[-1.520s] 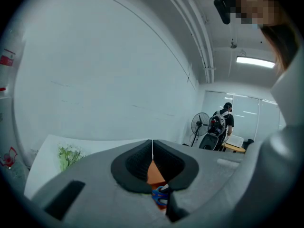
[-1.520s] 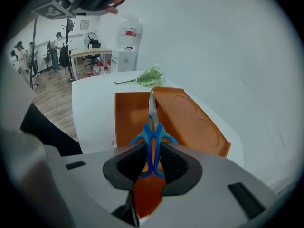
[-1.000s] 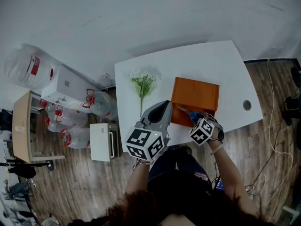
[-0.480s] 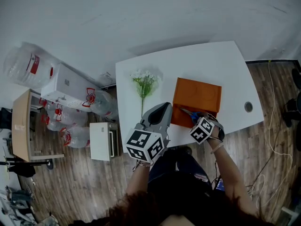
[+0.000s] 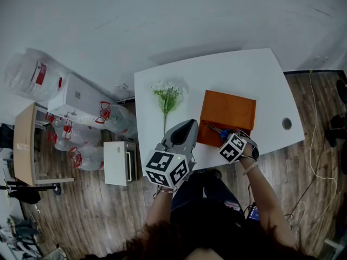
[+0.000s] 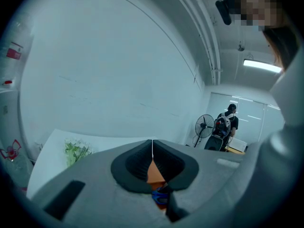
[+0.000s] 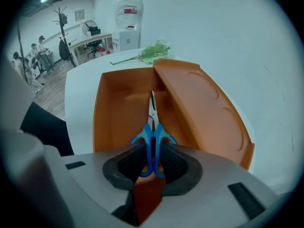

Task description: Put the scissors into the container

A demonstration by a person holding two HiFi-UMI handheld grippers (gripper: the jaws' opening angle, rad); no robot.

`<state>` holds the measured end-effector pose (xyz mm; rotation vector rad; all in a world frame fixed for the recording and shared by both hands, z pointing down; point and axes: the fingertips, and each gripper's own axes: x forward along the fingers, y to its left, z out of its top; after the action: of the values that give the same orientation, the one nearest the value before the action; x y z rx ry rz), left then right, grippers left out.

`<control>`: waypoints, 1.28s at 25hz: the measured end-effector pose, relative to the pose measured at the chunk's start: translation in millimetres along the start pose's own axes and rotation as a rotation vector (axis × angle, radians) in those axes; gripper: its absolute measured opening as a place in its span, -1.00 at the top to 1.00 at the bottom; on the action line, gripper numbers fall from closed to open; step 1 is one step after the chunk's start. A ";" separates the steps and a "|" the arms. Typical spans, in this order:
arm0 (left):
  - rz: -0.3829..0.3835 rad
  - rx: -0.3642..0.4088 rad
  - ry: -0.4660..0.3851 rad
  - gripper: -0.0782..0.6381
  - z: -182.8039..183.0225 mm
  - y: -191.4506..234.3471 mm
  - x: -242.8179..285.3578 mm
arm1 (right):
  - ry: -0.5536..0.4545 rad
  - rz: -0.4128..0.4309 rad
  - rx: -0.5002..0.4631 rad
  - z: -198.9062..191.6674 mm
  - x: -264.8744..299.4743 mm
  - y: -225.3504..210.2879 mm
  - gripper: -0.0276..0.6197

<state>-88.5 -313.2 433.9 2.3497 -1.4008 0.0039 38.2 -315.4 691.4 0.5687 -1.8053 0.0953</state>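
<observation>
Right gripper view, scissors [image 7: 145, 136] clamped between right hand-held gripper [image 7: 152, 164] jaws, blades over container [image 7: 116, 108]

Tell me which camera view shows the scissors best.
The right gripper view. There the scissors sit in the centre, blue handles clamped in the right hand-held gripper, blades pointing into the orange container. The head view shows only a small blue spot and a thin blade. The left gripper view shows a tiny blue bit, perhaps them.
</observation>
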 end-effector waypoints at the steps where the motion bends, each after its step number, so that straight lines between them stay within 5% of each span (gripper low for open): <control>1: 0.001 -0.001 0.000 0.73 -0.8 -0.1 -0.9 | 0.003 0.003 -0.002 -0.5 0.6 0.5 0.66; 32: -0.045 0.003 0.031 0.73 -8.3 -5.0 -9.9 | -0.017 -0.004 0.031 0.9 -5.5 -1.6 0.62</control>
<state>-87.5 -299.9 437.9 2.3729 -1.3337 0.0290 39.2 -315.4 685.7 0.5970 -1.8214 0.1167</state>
